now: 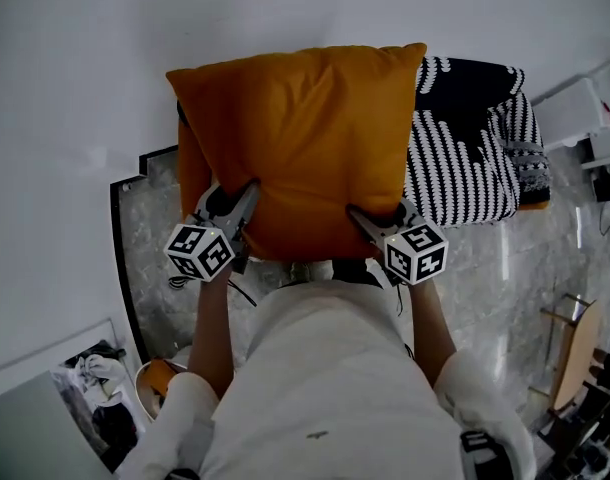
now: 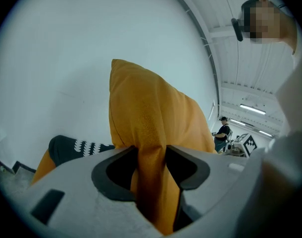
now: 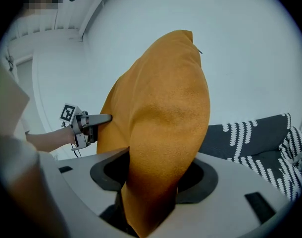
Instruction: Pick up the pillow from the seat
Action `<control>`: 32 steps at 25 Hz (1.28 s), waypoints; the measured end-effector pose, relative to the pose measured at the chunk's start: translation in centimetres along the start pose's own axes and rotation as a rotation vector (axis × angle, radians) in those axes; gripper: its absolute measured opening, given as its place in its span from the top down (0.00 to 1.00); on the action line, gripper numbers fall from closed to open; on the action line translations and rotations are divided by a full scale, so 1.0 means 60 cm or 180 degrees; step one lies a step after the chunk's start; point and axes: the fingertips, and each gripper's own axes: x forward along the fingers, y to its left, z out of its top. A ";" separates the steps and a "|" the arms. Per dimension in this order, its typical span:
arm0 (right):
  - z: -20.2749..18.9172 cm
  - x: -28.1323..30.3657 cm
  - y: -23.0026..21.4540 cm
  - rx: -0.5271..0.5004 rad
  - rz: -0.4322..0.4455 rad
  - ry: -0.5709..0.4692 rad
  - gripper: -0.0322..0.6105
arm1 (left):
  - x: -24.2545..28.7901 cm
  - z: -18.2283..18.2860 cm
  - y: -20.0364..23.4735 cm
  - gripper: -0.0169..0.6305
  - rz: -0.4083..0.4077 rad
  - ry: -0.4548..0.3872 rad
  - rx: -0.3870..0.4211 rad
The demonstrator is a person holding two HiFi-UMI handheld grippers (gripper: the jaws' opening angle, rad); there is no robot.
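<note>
I hold the square orange fabric pillow upright before the white wall; my left gripper is clamped on its near left edge and my right gripper on its near right edge, each pair of jaws narrowed onto a fold of the cloth. To the right and partly behind it lies a black cushion with white stripes

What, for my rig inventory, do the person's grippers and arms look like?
The left gripper and right gripper are grey with dark linings. Each bears a white cube with black square markers. A thin black cable hangs under the left one. The person wears a white top with sleeves to the elbows.
</note>
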 end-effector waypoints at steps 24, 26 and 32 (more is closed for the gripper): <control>-0.011 -0.055 0.102 0.0003 -0.0379 -0.0282 0.58 | -0.089 0.047 -0.038 0.68 -0.0421 -0.0172 0.0345; -0.011 -0.060 0.102 0.0005 -0.0378 -0.0288 0.58 | -0.088 0.048 -0.042 0.68 -0.0419 -0.0188 0.0346; -0.017 -0.077 0.104 -0.0024 -0.0417 -0.0275 0.58 | -0.094 0.046 -0.059 0.68 -0.0444 -0.0189 0.0368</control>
